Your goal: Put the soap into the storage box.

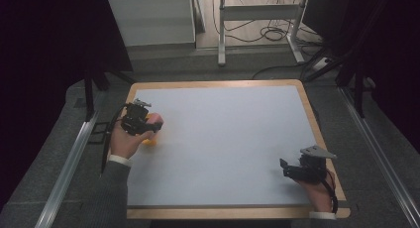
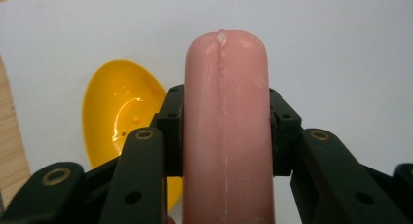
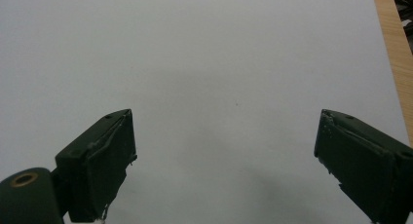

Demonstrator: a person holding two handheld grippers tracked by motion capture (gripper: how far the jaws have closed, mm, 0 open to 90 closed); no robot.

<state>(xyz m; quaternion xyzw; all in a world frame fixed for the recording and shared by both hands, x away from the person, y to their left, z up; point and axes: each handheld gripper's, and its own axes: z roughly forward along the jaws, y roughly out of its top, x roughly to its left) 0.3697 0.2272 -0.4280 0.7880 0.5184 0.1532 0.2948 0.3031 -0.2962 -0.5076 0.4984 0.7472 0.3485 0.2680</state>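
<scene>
Your left gripper (image 2: 226,131) is clamped on a pink sausage (image 2: 226,112), the jaws pressing its two sides while its rounded tip sticks out beyond them. In the high view, that left gripper (image 1: 148,123) sits near the counter's left edge with the sausage (image 1: 154,121) poking out toward the middle. Just beside and below the held sausage, a yellow bowl (image 2: 117,112) lies on the white mat (image 2: 341,48), its glossy inside facing up; in the high view only a sliver of it (image 1: 150,141) peeks out by your left hand (image 1: 124,141).

Your right gripper (image 3: 224,160) holds nothing, its jaws spread wide over bare white mat (image 3: 219,63). In the high view it (image 1: 289,169) sits at the near right corner of the counter (image 1: 218,83), well apart from the left one, with your right hand (image 1: 319,193) behind it by the wooden rim.
</scene>
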